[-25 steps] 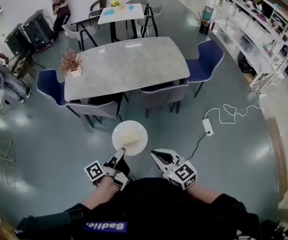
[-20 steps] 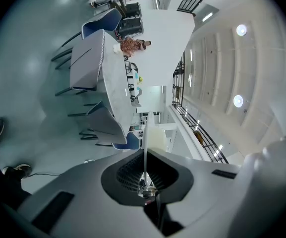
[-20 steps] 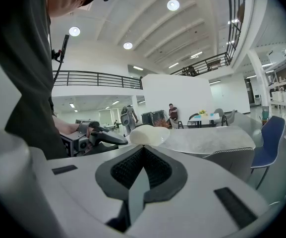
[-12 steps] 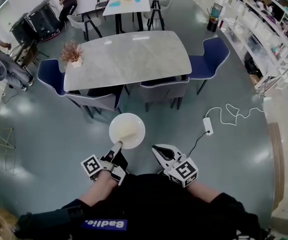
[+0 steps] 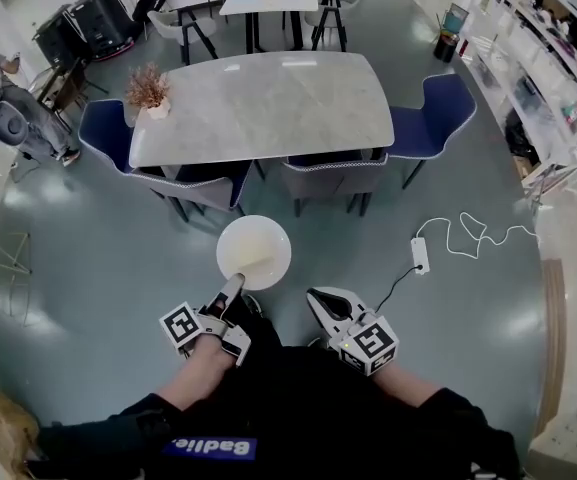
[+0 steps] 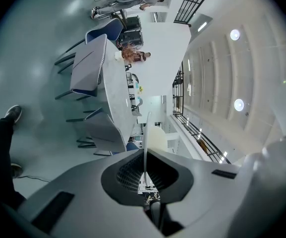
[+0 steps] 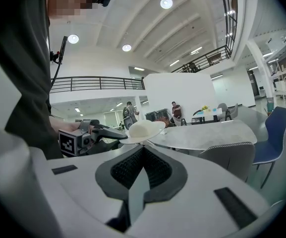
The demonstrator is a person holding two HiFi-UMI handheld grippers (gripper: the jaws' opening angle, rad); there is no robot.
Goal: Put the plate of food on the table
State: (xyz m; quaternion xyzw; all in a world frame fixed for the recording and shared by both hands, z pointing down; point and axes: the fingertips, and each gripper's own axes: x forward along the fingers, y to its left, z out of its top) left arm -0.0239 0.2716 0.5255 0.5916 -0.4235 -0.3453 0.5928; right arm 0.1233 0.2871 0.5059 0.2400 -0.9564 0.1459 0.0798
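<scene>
A white plate with a pale heap of food hangs level over the floor, short of the grey marble table. My left gripper is shut on the plate's near rim. In the left gripper view the plate shows edge-on between the closed pads of the left gripper. My right gripper hangs beside the plate on the right, apart from it, shut and empty. The right gripper view looks past the shut right gripper at the plate and the left gripper.
Two grey chairs stand tucked in at the table's near side, and blue chairs at its ends. A vase of dried flowers sits on the left corner. A power strip and its cable lie on the floor at right. Shelves line the right wall.
Both grippers and the plate have moved a little toward the table, which looks slightly larger. The left grip on the rim is unchanged and the right gripper stays shut.
</scene>
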